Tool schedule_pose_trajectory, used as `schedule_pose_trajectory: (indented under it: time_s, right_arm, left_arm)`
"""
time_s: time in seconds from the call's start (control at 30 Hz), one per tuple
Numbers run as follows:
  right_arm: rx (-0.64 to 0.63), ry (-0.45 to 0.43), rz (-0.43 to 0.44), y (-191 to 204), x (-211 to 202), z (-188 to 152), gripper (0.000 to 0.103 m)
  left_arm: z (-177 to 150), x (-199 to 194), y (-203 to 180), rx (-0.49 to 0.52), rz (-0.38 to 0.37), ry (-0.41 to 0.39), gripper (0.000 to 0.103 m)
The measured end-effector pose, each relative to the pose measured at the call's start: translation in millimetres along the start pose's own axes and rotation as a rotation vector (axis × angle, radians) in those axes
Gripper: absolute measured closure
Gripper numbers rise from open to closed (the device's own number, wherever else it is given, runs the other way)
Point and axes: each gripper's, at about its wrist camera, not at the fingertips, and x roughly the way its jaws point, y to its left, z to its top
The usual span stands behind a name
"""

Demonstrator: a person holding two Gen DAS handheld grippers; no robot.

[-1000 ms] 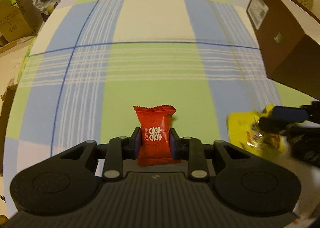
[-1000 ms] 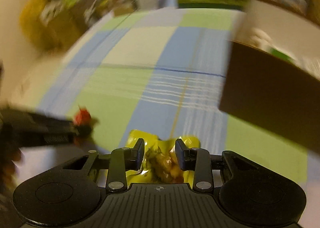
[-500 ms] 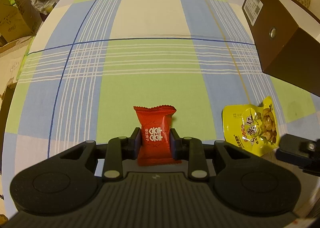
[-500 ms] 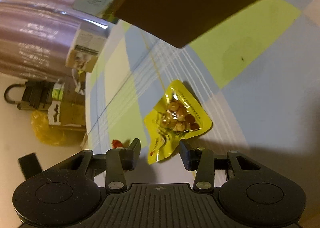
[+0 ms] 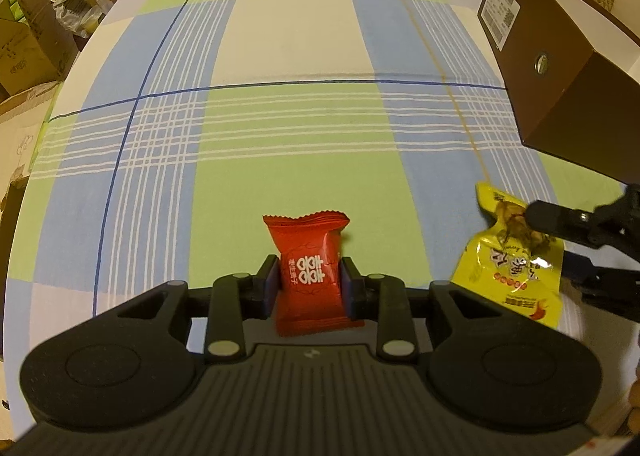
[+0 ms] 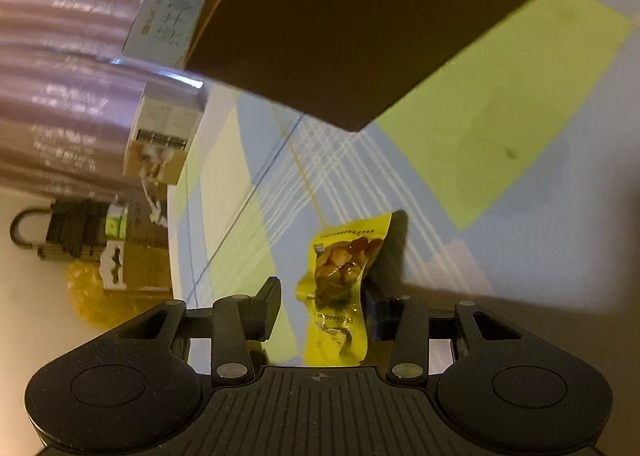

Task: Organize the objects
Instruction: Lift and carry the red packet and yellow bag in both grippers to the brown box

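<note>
— What does the left gripper hold?

— A red candy packet, upright, pinched between both fingers above the checked counter.

— And the right gripper?

— Its fingers stand spread. The yellow snack bag is between them, leaning on the right finger, with a gap at the left one. A brown box is ahead of it, above.

One red candy packet, one yellow snack pouch, one brown box; apparently four cartons behind.
</note>
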Motion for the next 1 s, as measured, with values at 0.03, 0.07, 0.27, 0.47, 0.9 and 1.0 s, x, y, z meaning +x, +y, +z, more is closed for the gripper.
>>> schedule_pose_trajectory:
  time_s: [0.03,0.07,0.27,0.47,0.9,1.0]
  right_arm:
    - [-0.039,0.003,-0.003,5,2,-1,0.063]
    - [-0.091,0.003,-0.012,10,5,-3,0.063]
    - [-0.430,0.008,-0.130,43,19,-23,0.079]
    - [-0.412,0.024,-0.112,41,25,-23,0.082]
    - [-0.512,-0.011,-0.101,54,11,-24,0.086]
    - [-0.508,-0.016,-0.100,54,9,-22,0.086]
  left_arm:
    - [1,0,0,0.000,-0.001,-0.001,0.077]
    - [1,1,0,0.000,-0.001,-0.002,0.077]
    - [2,2,-2,0.010,0.001,-0.006,0.077]
    - [4,3,-4,0.017,-0.001,-0.009,0.076]
    - [7,5,-4,0.025,-0.007,-0.024,0.077]
    - [7,6,-5,0.029,-0.005,-0.027,0.078]
